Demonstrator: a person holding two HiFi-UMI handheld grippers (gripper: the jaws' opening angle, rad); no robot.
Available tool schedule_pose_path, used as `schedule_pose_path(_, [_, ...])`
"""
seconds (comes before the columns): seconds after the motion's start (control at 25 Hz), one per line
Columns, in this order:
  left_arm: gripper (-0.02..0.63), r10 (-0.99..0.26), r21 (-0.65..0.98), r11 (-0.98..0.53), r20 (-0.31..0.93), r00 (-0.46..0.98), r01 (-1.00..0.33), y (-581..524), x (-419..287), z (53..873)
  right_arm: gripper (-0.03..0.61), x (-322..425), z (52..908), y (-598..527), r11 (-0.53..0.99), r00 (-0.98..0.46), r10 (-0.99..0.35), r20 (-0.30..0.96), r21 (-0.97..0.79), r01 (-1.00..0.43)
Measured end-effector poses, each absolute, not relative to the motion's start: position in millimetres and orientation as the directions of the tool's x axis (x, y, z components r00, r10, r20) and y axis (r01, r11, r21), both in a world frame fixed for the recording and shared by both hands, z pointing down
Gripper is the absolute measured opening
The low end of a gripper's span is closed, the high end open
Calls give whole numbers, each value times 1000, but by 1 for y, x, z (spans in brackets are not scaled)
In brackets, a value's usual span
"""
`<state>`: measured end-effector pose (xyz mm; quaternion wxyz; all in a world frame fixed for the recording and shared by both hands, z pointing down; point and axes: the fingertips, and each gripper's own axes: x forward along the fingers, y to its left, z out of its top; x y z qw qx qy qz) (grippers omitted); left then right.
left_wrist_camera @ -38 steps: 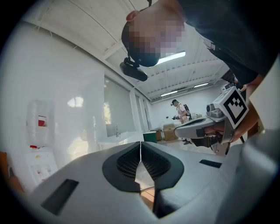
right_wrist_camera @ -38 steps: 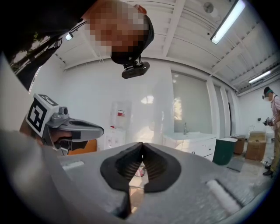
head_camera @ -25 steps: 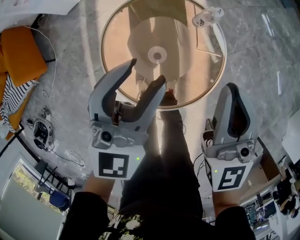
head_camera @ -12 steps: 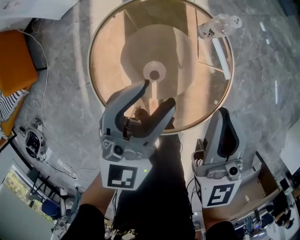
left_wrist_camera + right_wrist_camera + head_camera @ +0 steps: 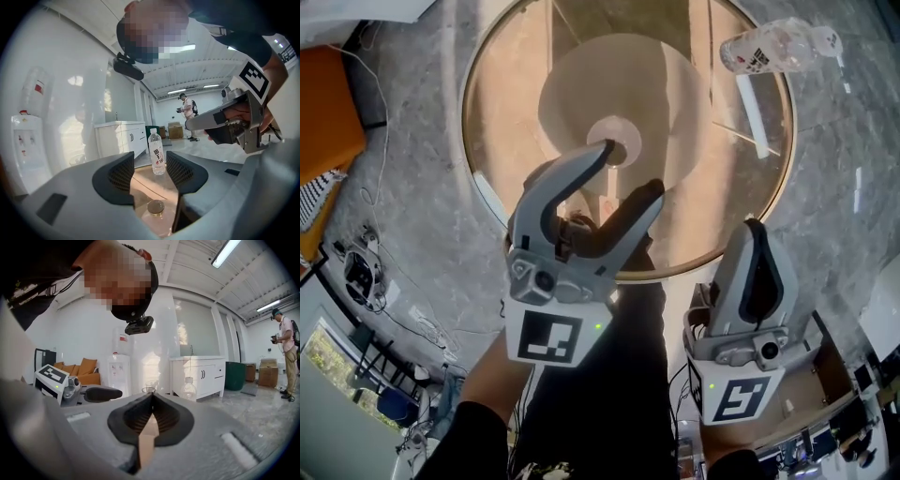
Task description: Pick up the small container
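Note:
The small container (image 5: 615, 142) is a clear round cup at the middle of the round glass table (image 5: 487, 178). The left gripper view shows the container (image 5: 155, 206) low down, beyond the jaw tips. My left gripper (image 5: 631, 169) hangs over the table's near half. Its jaws have just been opening and stand open, with nothing between the pads. My right gripper (image 5: 757, 230) is shut and empty, level with the table's near right rim. From the right gripper (image 5: 151, 398), the cup's rim (image 5: 148, 390) peeks over the closed jaws.
A clear water bottle (image 5: 778, 44) stands at the table's far right edge, upright in the left gripper view (image 5: 156, 152). An orange sofa (image 5: 323, 103) and floor cables (image 5: 361, 272) lie left. A cardboard box (image 5: 836, 342) sits right. Another person (image 5: 188, 107) stands far off.
Both grippers have sunk toward the table, and the table now fills more of the head view. The left gripper's jaws stand a little wider. The right gripper stays shut.

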<state>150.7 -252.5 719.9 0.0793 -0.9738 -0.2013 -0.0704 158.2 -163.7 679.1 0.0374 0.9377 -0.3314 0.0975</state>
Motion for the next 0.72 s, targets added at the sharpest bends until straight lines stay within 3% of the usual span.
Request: schedule_pose_path(0.72, [213, 396, -149, -888, 235, 888, 436, -242, 173, 801, -3, 154, 749, -185, -746, 707, -646, 289, -41, -665])
